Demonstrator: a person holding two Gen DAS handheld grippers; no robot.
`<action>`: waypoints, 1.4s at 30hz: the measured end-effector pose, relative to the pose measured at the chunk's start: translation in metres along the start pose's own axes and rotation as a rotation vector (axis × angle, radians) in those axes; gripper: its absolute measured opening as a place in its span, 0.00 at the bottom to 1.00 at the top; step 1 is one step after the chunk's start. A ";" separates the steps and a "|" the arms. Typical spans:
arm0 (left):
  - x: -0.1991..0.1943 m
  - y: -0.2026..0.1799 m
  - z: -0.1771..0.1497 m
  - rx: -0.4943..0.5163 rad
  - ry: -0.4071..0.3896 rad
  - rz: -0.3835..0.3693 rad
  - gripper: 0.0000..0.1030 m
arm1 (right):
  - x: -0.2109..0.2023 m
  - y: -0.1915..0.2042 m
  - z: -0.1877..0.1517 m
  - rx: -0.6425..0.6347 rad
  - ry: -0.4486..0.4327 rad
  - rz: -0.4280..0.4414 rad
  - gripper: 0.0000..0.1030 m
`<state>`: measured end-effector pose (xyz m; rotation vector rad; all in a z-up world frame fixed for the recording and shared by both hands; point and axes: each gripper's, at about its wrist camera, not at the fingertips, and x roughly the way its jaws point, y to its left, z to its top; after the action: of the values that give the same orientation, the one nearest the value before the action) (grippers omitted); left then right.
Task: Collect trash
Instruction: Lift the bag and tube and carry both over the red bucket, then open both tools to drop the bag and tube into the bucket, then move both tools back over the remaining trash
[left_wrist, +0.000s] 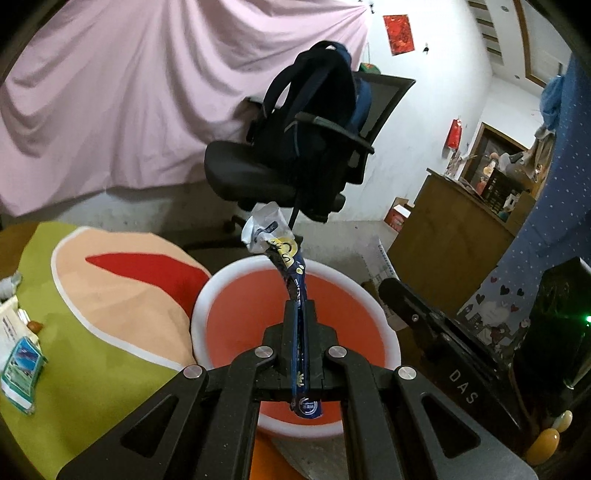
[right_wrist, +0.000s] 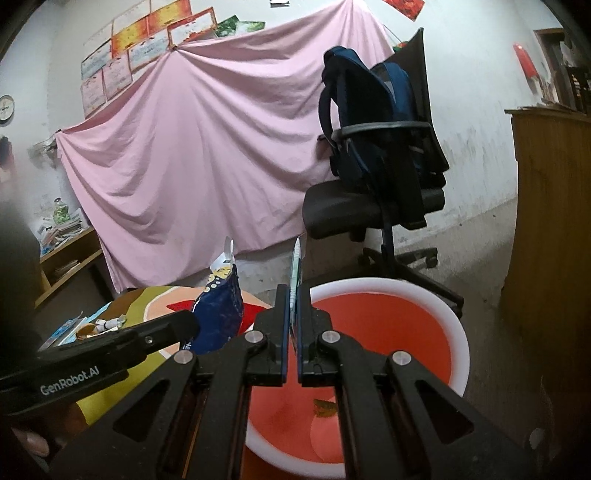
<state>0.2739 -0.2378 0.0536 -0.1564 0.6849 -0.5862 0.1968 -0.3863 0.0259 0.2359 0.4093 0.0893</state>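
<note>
Dark blue snack wrapper (left_wrist: 295, 295), crumpled, silver inside showing at top, pinched in left gripper (left_wrist: 300, 314) above red bin (left_wrist: 236, 317) with white rim. Thin pale wrapper (right_wrist: 295, 273) edge-on, clamped in right gripper (right_wrist: 292, 314) over same bin. Green mat (left_wrist: 96, 369) just left; office chair (left_wrist: 258, 173) well beyond.

Blue wrapper (left_wrist: 295, 295) and thin packet (right_wrist: 295, 280) upright over red bin (left_wrist: 207, 295) (white-rimmed).

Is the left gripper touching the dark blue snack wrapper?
Touching. The left wrist view shows the left gripper with jaws shut on the dark blue snack wrapper above the orange bucket.
</note>
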 end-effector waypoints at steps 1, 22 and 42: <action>0.001 0.001 0.000 -0.003 0.008 0.005 0.01 | 0.001 0.000 0.000 0.003 0.003 -0.002 0.32; -0.052 0.037 -0.002 -0.038 -0.153 0.132 0.30 | -0.005 0.013 0.006 -0.015 -0.080 0.029 0.74; -0.182 0.108 -0.045 -0.073 -0.505 0.474 0.98 | -0.016 0.106 0.010 -0.088 -0.325 0.219 1.00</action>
<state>0.1813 -0.0446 0.0847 -0.1932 0.2336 -0.0549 0.1824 -0.2878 0.0672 0.2032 0.0551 0.2792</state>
